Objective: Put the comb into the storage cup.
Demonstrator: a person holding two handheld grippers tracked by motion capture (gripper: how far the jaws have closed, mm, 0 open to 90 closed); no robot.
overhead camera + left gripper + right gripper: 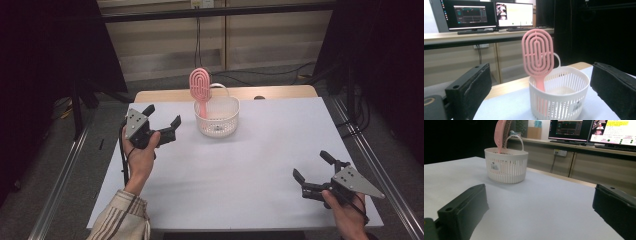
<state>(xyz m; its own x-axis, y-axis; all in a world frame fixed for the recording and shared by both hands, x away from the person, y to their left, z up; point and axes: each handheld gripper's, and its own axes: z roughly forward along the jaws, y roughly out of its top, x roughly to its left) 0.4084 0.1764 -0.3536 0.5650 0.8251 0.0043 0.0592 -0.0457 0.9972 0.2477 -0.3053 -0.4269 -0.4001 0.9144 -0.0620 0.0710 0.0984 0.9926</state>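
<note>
One pink hairbrush (200, 86) stands upright in one white slotted basket (217, 120), far centre of white table (240, 170). Left gripper (162, 117) just left of basket, jaws wide, empty. Right gripper (311, 166) near right, jaws wide, empty. Basket's small label (494, 166) unreadable. Two lit monitors (469, 13) beyond

The basket (560, 97) wall hides the pink brush (537, 51) handle's end.
</note>
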